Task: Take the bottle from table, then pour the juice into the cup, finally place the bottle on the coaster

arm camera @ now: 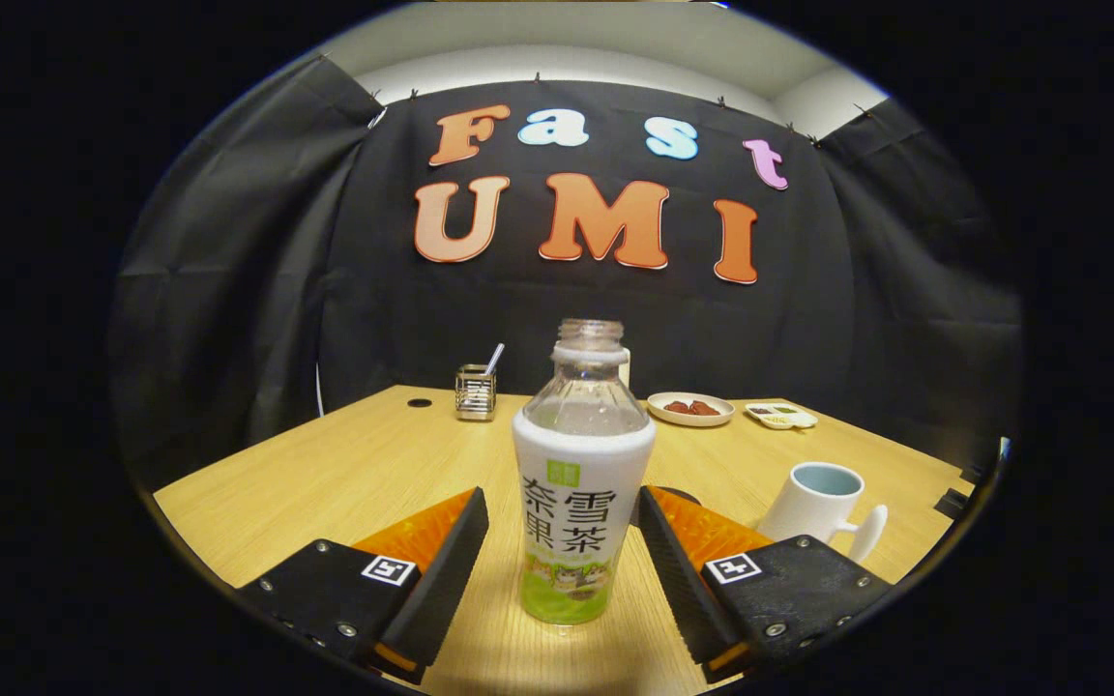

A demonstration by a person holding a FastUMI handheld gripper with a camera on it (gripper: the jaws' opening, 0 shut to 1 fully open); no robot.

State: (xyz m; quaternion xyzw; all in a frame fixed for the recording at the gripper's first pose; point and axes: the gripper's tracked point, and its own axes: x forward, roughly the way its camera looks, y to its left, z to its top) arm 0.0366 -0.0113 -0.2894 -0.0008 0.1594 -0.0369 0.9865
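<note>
An uncapped clear bottle (581, 483) with a white and green label stands upright on the wooden table (325, 474). It sits between the fingers of my gripper (564, 546), which is open, with a gap on each side of the bottle. A white cup (820, 503) with a pale blue inside and a handle stands to the right, just beyond the right finger. A dark round edge, perhaps the coaster (678, 498), peeks out behind the right finger next to the bottle.
At the back of the table stand a wire holder with a straw (476, 389), a small plate with brown food (690, 409) and a flat tray (780, 415). A dark hole (419, 402) marks the far left of the table.
</note>
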